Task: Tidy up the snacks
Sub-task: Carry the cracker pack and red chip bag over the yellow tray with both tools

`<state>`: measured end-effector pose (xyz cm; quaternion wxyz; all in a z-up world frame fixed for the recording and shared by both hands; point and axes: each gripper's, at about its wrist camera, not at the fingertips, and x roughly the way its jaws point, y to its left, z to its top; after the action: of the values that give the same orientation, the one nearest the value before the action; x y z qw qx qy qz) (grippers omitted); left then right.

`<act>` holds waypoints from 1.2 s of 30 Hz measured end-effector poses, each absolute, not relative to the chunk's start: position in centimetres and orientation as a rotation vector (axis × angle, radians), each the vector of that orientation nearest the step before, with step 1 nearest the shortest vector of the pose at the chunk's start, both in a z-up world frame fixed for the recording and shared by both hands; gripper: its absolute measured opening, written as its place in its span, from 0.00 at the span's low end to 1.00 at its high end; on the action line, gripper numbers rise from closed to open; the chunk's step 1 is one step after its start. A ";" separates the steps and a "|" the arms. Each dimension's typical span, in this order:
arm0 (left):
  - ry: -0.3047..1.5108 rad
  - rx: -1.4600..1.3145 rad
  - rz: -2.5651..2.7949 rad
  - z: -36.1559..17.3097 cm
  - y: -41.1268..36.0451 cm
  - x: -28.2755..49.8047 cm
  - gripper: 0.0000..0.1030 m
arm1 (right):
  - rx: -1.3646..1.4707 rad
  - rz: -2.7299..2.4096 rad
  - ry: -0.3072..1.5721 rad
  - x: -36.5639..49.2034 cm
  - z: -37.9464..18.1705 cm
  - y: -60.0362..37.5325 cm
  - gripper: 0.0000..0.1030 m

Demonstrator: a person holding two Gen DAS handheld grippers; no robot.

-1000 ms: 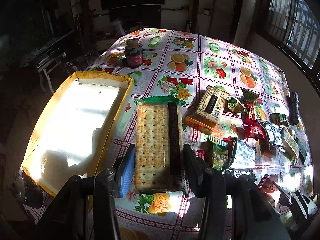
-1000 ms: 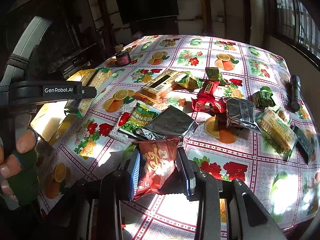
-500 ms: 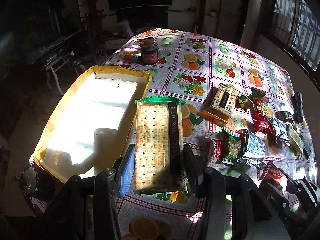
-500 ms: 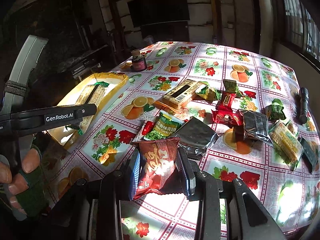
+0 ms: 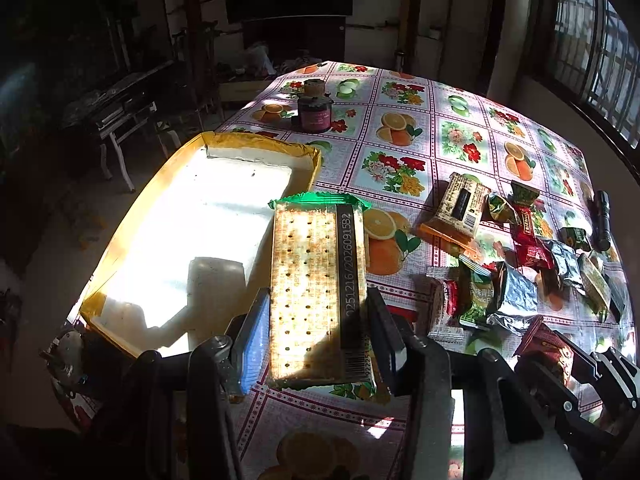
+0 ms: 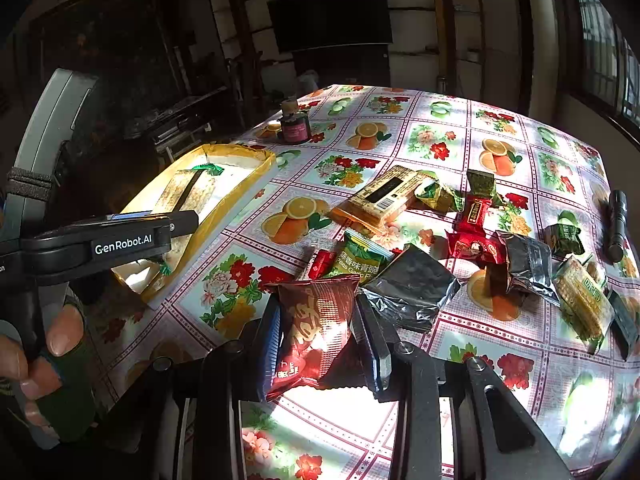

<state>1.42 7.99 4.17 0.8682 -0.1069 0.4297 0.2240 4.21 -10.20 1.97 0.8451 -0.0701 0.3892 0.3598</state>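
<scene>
My left gripper (image 5: 316, 320) is shut on a long cracker pack (image 5: 318, 280) with green ends, held above the table beside the right edge of the yellow-rimmed white tray (image 5: 116, 240). In the right wrist view the cracker pack (image 6: 188, 196) hangs over the tray (image 6: 240, 196). My right gripper (image 6: 320, 340) is shut on a red snack bag (image 6: 316, 332), held above the table's near edge. The red bag and right gripper also show in the left wrist view (image 5: 548, 348).
A heap of loose snack packs (image 6: 460, 240) lies on the fruit-print tablecloth (image 6: 440, 144) right of the tray. A dark jar (image 6: 294, 126) stands at the far side. A black torch (image 6: 616, 220) lies at the right edge.
Both grippers have lifted and pulled back with their packs. The left gripper has carried the cracker pack left toward the tray.
</scene>
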 end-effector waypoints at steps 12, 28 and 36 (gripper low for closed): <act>0.891 -0.242 0.522 4.0 10.8 0.1 0.44 | -0.178 0.830 0.803 4.1 2.7 -6.5 0.36; 0.898 -0.281 0.589 3.3 15.4 -1.1 0.44 | -0.196 0.916 0.802 5.0 3.2 -1.1 0.37; 0.911 -0.322 0.649 2.7 19.4 -2.4 0.44 | -0.163 1.003 0.815 6.8 3.0 4.4 0.37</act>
<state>-2.36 19.43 2.66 0.8353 -0.1520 0.4302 0.3066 6.83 4.36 3.01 0.7952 -0.0758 0.3794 0.4669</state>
